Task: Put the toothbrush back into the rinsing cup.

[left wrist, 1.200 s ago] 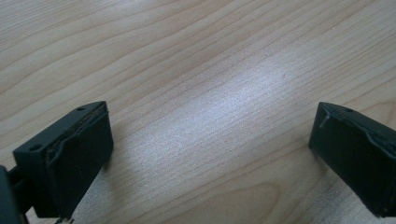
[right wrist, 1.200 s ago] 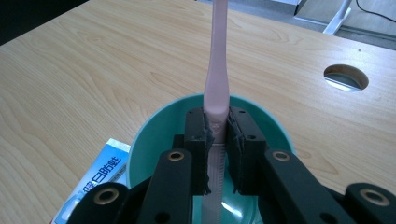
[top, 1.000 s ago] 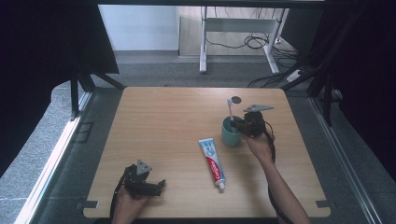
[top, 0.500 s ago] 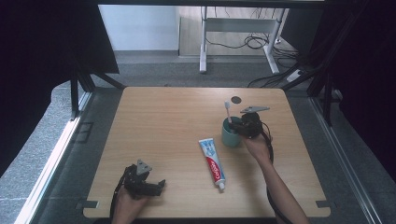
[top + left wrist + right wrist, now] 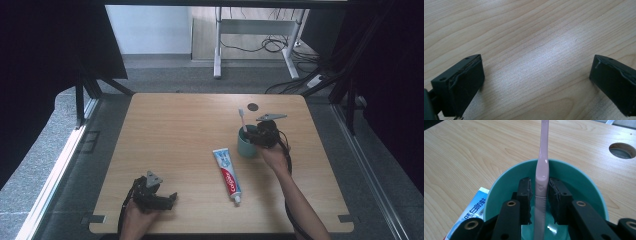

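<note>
High view: the teal cup (image 5: 246, 145) stands upright right of centre on the table (image 5: 165, 140), with the pink toothbrush (image 5: 242, 119) rising from it, head up. The right gripper (image 5: 261, 136) reaches into the cup's mouth; the toothpaste tube (image 5: 227, 174) lies flat just beside the cup, nearer the person. The left gripper (image 5: 167, 199) rests at the near left, well apart. Left gripper view: its jaws stand wide apart over bare wood, holding nothing. Right gripper view: the jaws have just been opening; they flank the toothbrush handle (image 5: 541, 185) inside the cup (image 5: 499, 185), and a narrow gap seems to show each side, though contact is hard to rule out. Judgement: the brush is light, stiff and smooth-handled, best taken at the ribbed lower grip.
</note>
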Demonstrator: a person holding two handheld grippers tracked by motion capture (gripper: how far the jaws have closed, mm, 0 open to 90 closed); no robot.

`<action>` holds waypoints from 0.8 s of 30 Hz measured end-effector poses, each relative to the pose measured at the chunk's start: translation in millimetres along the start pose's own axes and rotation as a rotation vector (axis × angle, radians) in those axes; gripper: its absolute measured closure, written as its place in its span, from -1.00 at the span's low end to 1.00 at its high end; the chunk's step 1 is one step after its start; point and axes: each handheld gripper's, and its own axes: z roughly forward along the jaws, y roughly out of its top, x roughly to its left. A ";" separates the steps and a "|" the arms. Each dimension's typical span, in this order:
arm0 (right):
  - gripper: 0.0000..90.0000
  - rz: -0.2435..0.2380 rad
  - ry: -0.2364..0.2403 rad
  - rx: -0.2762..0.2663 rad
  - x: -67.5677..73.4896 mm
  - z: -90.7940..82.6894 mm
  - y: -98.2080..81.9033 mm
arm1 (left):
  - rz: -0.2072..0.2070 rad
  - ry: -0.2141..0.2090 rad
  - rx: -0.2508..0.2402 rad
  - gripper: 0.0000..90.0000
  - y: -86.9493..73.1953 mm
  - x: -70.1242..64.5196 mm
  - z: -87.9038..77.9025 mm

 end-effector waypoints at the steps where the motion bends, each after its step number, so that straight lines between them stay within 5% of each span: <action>1: 0.53 -0.001 -0.001 -0.002 -0.2 -0.6 0.2 | 0.000 0.000 0.000 -1.00 0.0 0.0 0.0; 14: 0.05 -0.019 -0.010 -0.050 -3.2 -20.0 2.4 | -0.003 0.000 -0.001 -1.00 0.0 -0.2 0.1; 24: -0.14 -0.034 -0.018 -0.054 -3.2 -34.9 1.4 | -0.003 0.000 -0.002 -1.00 0.0 -0.2 0.1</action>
